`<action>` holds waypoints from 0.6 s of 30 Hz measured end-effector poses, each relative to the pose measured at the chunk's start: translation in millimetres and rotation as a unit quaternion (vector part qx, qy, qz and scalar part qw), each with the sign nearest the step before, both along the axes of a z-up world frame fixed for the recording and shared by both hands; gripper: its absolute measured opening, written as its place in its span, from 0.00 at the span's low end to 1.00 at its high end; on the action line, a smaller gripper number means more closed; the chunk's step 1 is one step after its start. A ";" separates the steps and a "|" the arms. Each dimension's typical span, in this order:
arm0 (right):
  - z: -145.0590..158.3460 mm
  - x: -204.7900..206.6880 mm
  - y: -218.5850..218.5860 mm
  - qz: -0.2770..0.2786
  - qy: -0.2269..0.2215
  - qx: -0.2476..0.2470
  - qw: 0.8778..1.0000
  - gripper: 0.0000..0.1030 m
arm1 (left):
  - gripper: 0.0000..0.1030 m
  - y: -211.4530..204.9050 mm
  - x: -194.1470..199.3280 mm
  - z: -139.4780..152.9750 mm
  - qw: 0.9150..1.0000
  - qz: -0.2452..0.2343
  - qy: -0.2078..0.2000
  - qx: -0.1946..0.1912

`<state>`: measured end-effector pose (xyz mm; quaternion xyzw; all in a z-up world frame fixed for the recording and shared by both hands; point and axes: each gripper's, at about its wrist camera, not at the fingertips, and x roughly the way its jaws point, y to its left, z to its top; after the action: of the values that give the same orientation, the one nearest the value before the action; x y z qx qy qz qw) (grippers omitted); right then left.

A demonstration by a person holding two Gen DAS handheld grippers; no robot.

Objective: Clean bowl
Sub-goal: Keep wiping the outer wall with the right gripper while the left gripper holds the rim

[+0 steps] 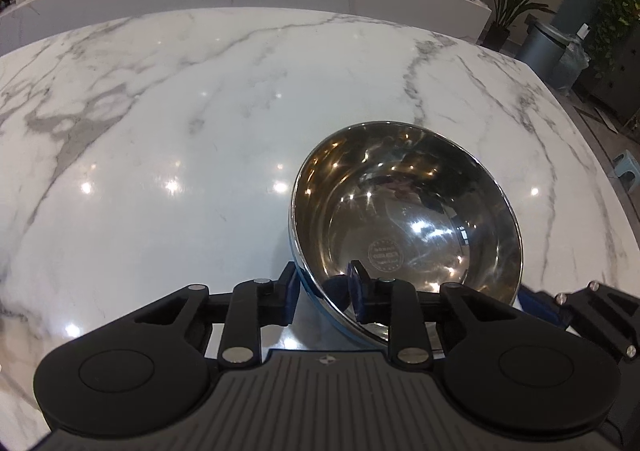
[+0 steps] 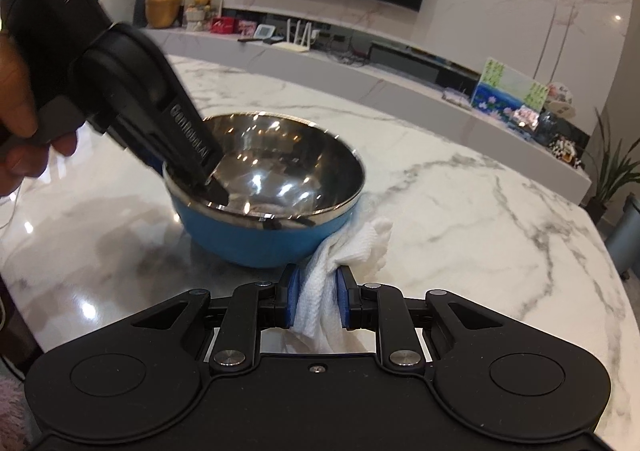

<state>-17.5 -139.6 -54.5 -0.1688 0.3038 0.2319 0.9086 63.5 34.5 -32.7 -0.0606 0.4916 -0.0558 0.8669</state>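
A bowl (image 1: 404, 219), steel inside and blue outside, stands on the marble table (image 1: 160, 111). My left gripper (image 1: 324, 291) straddles its near rim, one finger inside and one outside, shut on the rim. In the right wrist view the bowl (image 2: 268, 195) sits ahead, with the left gripper (image 2: 200, 175) on its left rim. My right gripper (image 2: 314, 297) is shut on a white cloth (image 2: 352, 247), which lies bunched against the bowl's right outer side on the table.
The marble table (image 2: 480, 211) stretches round the bowl. Beyond its far edge runs a long low shelf (image 2: 360, 67) with ornaments and pictures. A grey bin (image 1: 540, 47) and plants stand at the right.
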 end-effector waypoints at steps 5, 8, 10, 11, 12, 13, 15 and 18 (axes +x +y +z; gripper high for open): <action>0.5 -0.1 -2.0 -0.010 -0.004 0.001 1.000 0.18 | 0.25 2.4 -2.1 0.9 1.000 0.011 0.002 -0.007; 3.7 1.2 -6.6 -0.027 -0.020 0.007 0.999 0.18 | 0.31 6.1 -3.0 1.4 1.000 0.020 0.009 -0.021; 8.0 1.2 -10.6 -0.038 -0.034 0.015 0.999 0.18 | 0.35 8.4 -4.2 1.9 0.999 0.029 0.015 -0.034; 9.5 1.0 -11.7 -0.039 -0.039 0.018 0.998 0.18 | 0.35 8.3 -5.0 2.2 0.999 0.031 0.017 -0.039; 11.1 0.8 -12.8 -0.041 -0.044 0.021 0.998 0.18 | 0.35 8.2 -5.6 2.4 0.998 0.031 0.018 -0.041; 12.6 0.7 -13.9 -0.042 -0.050 0.024 0.998 0.18 | 0.35 7.5 -5.9 2.7 0.999 0.029 0.018 -0.041; 13.6 0.1 -13.2 -0.037 -0.054 0.023 0.998 0.18 | 0.35 4.8 -6.1 3.6 0.999 0.023 0.018 -0.035; 13.9 -1.4 -10.4 -0.027 -0.057 0.018 0.998 0.18 | 0.31 1.9 -5.5 4.1 1.000 0.015 0.015 -0.022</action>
<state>-18.9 -150.1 -40.6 -0.1570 0.2518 0.2025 0.9332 58.1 36.4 -28.7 -0.0878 0.5023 -0.0524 0.8586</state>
